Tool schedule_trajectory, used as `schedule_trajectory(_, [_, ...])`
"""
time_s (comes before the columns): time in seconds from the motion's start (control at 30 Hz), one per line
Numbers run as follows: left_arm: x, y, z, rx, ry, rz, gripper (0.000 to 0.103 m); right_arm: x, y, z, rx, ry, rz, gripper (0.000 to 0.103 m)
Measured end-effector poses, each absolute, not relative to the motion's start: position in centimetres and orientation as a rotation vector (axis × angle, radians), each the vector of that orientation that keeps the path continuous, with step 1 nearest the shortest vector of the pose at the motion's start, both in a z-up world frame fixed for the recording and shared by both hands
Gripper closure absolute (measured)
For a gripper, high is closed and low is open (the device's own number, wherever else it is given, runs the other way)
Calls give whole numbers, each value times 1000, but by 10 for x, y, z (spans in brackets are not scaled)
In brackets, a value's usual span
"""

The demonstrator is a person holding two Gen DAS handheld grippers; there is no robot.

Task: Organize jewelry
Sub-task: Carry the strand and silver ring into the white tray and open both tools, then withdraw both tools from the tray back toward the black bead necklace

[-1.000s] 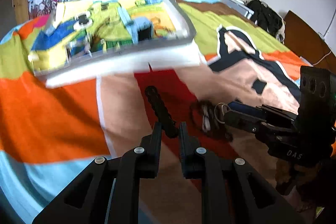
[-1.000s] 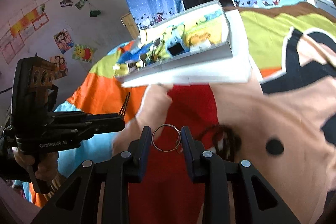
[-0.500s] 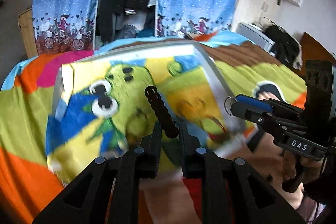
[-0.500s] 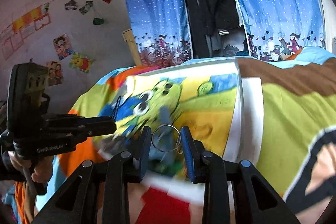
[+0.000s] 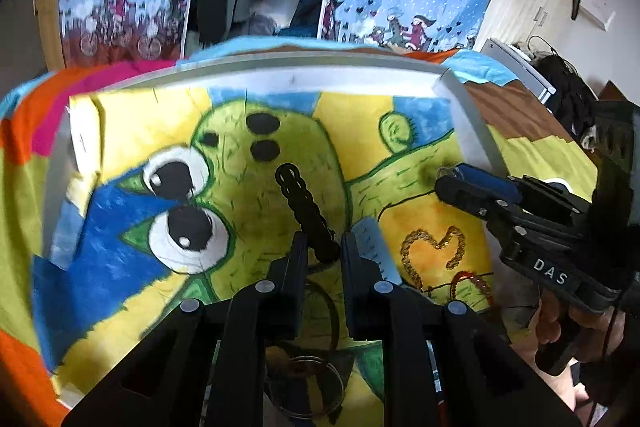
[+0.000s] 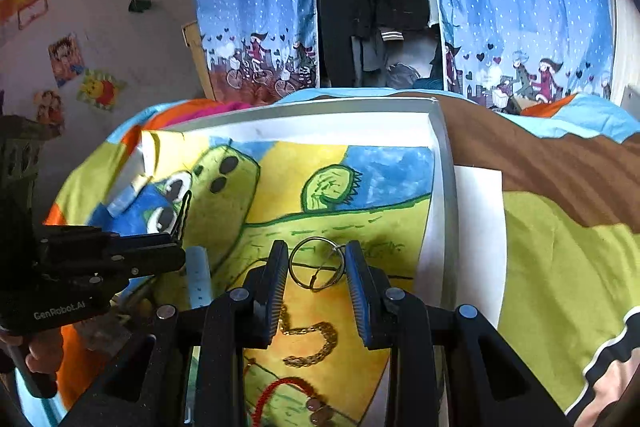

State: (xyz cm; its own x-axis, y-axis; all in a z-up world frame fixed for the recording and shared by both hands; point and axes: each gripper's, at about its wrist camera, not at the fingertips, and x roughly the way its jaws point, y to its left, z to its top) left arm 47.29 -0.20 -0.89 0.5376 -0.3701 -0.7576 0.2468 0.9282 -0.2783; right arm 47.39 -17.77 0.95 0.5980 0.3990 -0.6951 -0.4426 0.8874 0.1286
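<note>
A shallow white tray [image 5: 472, 115] lined with a cartoon drawing lies on the bed; it also shows in the right wrist view [image 6: 440, 155]. My left gripper [image 5: 322, 247] is shut on a black beaded bracelet [image 5: 300, 203], held over the tray's middle. My right gripper [image 6: 316, 267] is shut on a silver ring [image 6: 316, 265], held over the tray's right part. A gold chain [image 5: 434, 253] and a red cord [image 5: 476, 283] lie in the tray; both show in the right wrist view, the chain [image 6: 312, 343] and the cord [image 6: 276, 391].
A colourful bedspread [image 6: 560, 267] lies under the tray. A light blue strip [image 5: 374, 247] and glass-like rings [image 5: 308, 391] lie in the tray near my left fingers. Blue curtains [image 6: 256, 7] and hanging dark clothes stand behind the bed.
Both grippers have moved forward from above the bedspread to above the tray, each still holding its piece. The tray now fills both views.
</note>
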Motion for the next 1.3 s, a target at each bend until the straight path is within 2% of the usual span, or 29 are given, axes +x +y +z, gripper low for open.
schedule_trajectory(0.23, [473, 1, -11, -179, 941, -342, 89, 472, -178, 9, -93, 788, 474, 74])
schedule_trajectory(0.3, [473, 3, -9, -194, 942, -333, 88, 471, -182, 10, -89, 785, 467, 66])
schedule_trajectory(0.37, [473, 7, -6, -211, 948, -313, 78, 468, -184, 13, -89, 779, 465, 58])
schedule_trajectory(0.47, [468, 16, 1, -250, 932, -291, 63, 461, -187, 19, -97, 763, 466, 53])
schedule_trajectory(0.5, [466, 19, 5, -264, 920, -282, 61, 458, -188, 23, -105, 753, 461, 48])
schedule_trajectory(0.7, [445, 28, 30, -270, 864, -216, 47, 438, -198, 43, -111, 699, 455, 32])
schedule_trajectory(0.73, [441, 29, 33, -273, 856, -211, 38, 434, -200, 45, -110, 692, 457, 30])
schedule_trajectory(0.83, [426, 31, 47, -278, 820, -186, 31, 418, -205, 57, -110, 659, 453, 24])
schedule_trajectory(0.87, [421, 31, 51, -272, 811, -179, 24, 413, -207, 60, -108, 651, 450, 22])
schedule_trajectory(0.97, [402, 30, 63, -257, 770, -153, 13, 400, -213, 67, -92, 635, 442, 8])
schedule_trajectory(1.0, [394, 29, 67, -253, 756, -149, 11, 393, -216, 69, -82, 627, 443, 5])
schedule_trajectory(1.17, [361, 23, 84, -212, 703, -138, 5, 360, -223, 81, -83, 592, 437, 0])
schedule_trajectory(1.3, [331, 19, 95, -210, 643, -124, 2, 332, -227, 91, -88, 553, 432, 0])
